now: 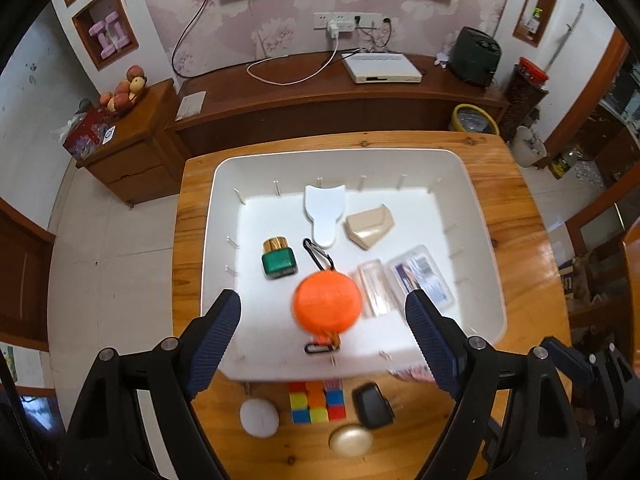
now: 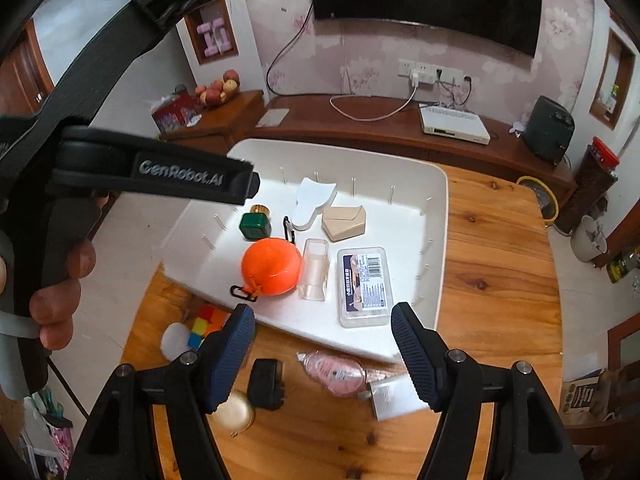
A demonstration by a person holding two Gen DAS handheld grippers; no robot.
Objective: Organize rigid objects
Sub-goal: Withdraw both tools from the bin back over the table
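A white tray (image 1: 480,216) stands on a wooden table (image 1: 508,184). In it lie an orange round case (image 1: 327,300) with black clips, a green jar with a gold lid (image 1: 278,262), a white flat piece (image 1: 322,212), a beige box (image 1: 370,226), a clear tube (image 1: 374,288) and a clear labelled box (image 1: 422,278). My left gripper (image 1: 322,308) hangs open above the tray's near edge, over the orange case, with nothing held. My right gripper (image 2: 322,316) is open too, above the tray's front rim (image 2: 320,338), with nothing between its fingers.
Loose on the table before the tray are a colour cube (image 1: 316,402), a white puff (image 1: 259,417), a black adapter (image 1: 372,404), a gold disc (image 1: 351,442), a pink packet (image 2: 336,370) and a small white box (image 2: 394,398). A hand (image 2: 60,276) holds the left gripper's body (image 2: 160,176).
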